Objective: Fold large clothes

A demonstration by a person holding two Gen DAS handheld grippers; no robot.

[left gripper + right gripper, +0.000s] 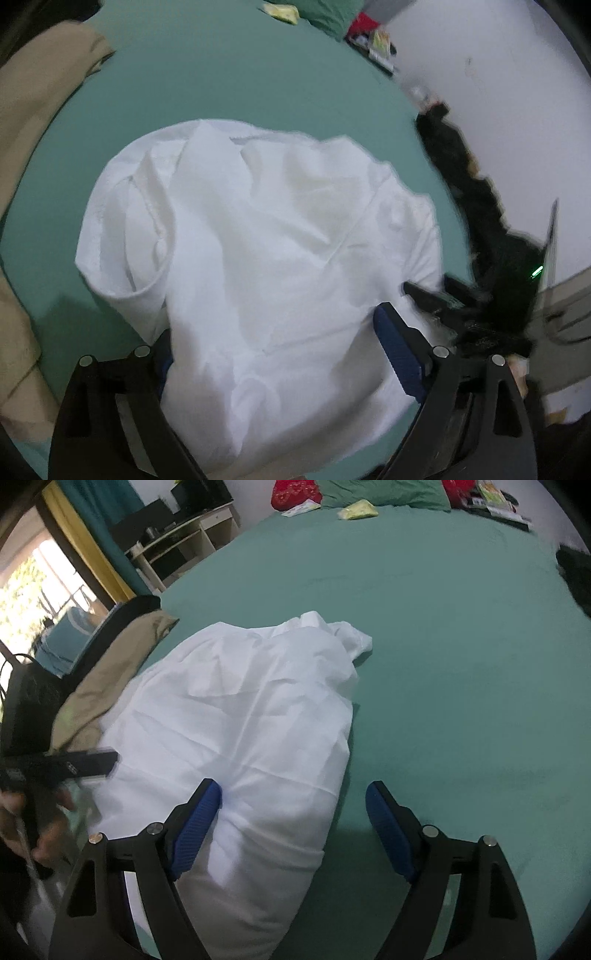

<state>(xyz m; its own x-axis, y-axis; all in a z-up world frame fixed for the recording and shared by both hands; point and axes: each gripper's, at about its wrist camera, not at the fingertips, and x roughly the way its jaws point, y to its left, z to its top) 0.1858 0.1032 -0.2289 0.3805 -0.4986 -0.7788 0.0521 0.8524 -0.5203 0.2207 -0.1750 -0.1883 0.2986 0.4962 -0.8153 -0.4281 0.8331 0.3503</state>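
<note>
White garment (258,258): lying rumpled and partly bunched on the green bed sheet (229,88), with a sleeve opening showing on its left side in the left wrist view
Garment in the right wrist view (236,738): stretching away from the camera as a long heap, its far end crumpled near the middle of the bed
Left gripper (273,350): standing spread wide, cloth billowing up between its fingers; one blue pad (397,354) is showing at the right, the other is mostly hidden by fabric, so I cannot tell whether any cloth is being pinched
Right gripper (293,823): standing released, jaws apart; its left pad (195,827) is touching the near edge of the garment, the right pad is hovering over bare sheet
Beige cloth (110,686): lying beside the garment at the bed's left edge
Pillows (384,493): resting at the far end of the bed, green and red
Yellow packet (358,511): sitting near the pillows
</note>
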